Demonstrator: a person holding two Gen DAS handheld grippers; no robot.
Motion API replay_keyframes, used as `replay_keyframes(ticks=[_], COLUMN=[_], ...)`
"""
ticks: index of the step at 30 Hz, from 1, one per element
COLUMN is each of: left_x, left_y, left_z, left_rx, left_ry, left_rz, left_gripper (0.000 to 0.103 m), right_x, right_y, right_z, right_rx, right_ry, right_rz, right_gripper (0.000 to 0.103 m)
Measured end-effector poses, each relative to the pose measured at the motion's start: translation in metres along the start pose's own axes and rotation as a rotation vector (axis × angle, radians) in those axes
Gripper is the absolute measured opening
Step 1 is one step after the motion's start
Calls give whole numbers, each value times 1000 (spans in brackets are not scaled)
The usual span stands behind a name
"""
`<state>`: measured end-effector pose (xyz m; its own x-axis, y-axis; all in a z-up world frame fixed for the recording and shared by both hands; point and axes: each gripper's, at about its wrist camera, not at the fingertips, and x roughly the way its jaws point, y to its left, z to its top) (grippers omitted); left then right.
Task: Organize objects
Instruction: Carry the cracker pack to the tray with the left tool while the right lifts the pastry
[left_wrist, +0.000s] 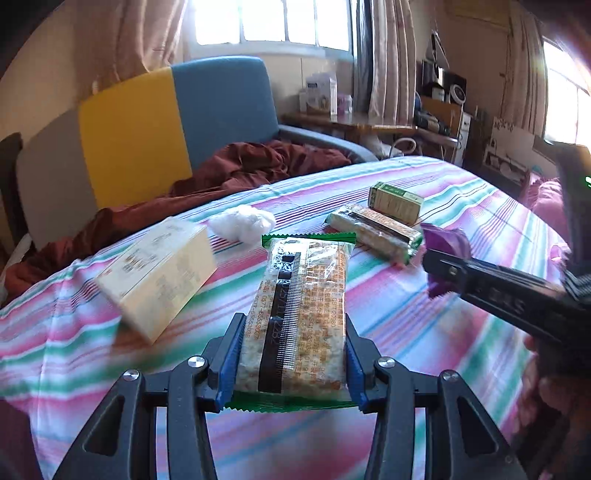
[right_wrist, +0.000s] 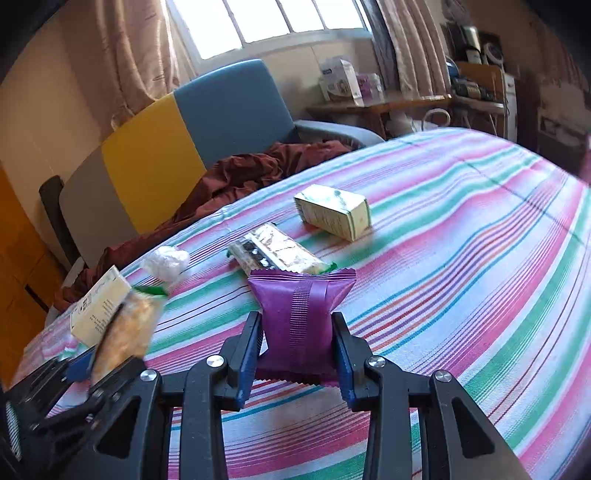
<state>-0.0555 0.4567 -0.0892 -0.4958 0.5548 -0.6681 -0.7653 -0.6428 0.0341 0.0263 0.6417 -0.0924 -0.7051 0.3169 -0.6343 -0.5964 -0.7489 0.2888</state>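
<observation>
A striped bed (right_wrist: 461, 236) carries scattered snacks. The left hand-held gripper (left_wrist: 291, 354) is clamped on a clear cracker packet with green ends (left_wrist: 299, 314), lifted clear of the sheet. The right hand-held gripper (right_wrist: 297, 350) squeezes a purple snack packet (right_wrist: 301, 317) — its sides pinched in. On the bed lie a cream box (left_wrist: 159, 273), a white crumpled wad (left_wrist: 242, 221), a second cracker packet (left_wrist: 376, 232) and a green-and-cream carton (right_wrist: 334, 210) — the last two just beside each other.

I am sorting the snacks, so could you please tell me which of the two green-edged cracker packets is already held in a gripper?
The nearer cracker packet, clamped in the left gripper; the other cracker packet lies loose on the striped sheet.
</observation>
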Motion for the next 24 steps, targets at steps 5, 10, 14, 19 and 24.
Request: replay_keyframes(ticks=[5, 10, 14, 19, 24], left_x=[-31, -57, -72, -93, -121], left_y=[6, 9, 18, 27, 26], left_z=[-20, -39, -52, -68, -86], left_rx=[-35, -56, -104, -151, -155], left_ry=[-39, -62, -70, -63, -63], left_rz=[24, 51, 49, 55, 30], left_gripper=[48, 48, 48, 48, 48], right_x=[-13, -30, -40, -49, -42], right_y=[19, 44, 59, 78, 86], right_z=[-7, -22, -41, -55, -58], right_rx=[-84, -173, -180, -249, -293], right_ry=[-24, -39, -15, -32, -8], right_rz=[-11, 1, 58, 36, -2], right_gripper=[37, 37, 37, 37, 37])
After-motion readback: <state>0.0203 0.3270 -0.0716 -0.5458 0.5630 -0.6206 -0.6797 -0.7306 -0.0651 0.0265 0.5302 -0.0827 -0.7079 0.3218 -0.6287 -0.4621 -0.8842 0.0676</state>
